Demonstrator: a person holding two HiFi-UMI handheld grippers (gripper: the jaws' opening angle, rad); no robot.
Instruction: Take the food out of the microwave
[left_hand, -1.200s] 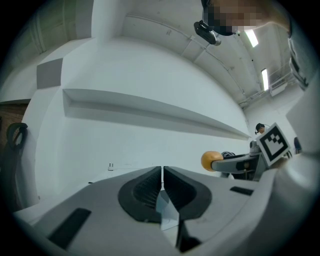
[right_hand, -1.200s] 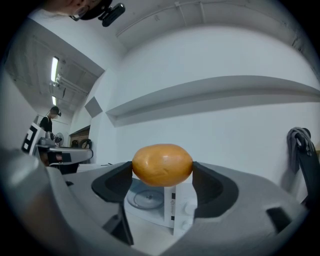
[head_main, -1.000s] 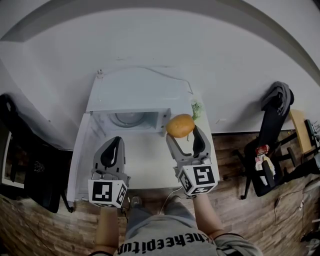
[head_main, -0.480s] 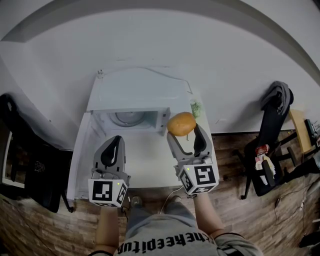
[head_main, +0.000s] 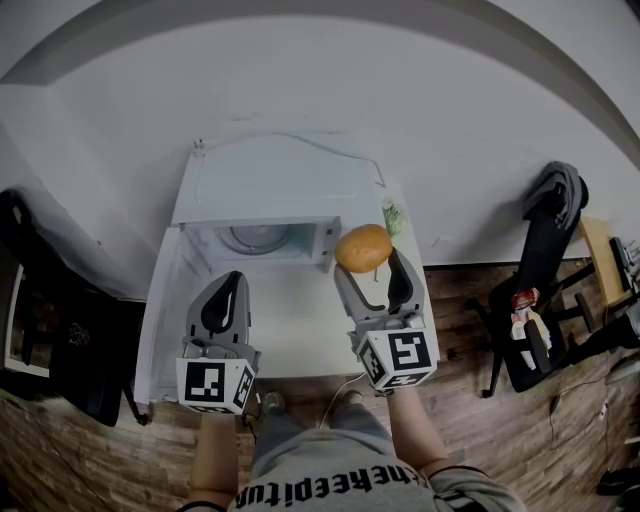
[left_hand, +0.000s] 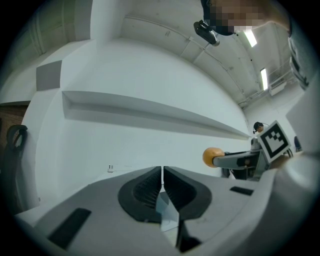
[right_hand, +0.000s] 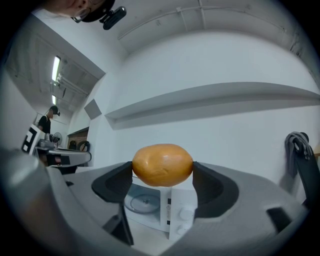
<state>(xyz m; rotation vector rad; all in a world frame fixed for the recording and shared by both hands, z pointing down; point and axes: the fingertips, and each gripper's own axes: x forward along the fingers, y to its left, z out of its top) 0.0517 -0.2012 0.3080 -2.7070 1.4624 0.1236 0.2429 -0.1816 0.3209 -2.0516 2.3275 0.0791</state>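
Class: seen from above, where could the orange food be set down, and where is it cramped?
Free: the table in front of the open microwave, between the left gripper and the right gripper holding the food; also the microwave's flat top. Cramped: beside the microwave's right side, where a small green thing lies.

Food (head_main: 362, 249): between the right gripper's (head_main: 371, 268) jaws.
Microwave (head_main: 270, 185): just ahead of both grippers, below the food.
Door (head_main: 160, 310): swung out, left of the left gripper (head_main: 231, 283).
Turntable (head_main: 256, 238): inside the microwave, ahead of the left gripper.
Chair (head_main: 545, 285): well right of the right gripper.
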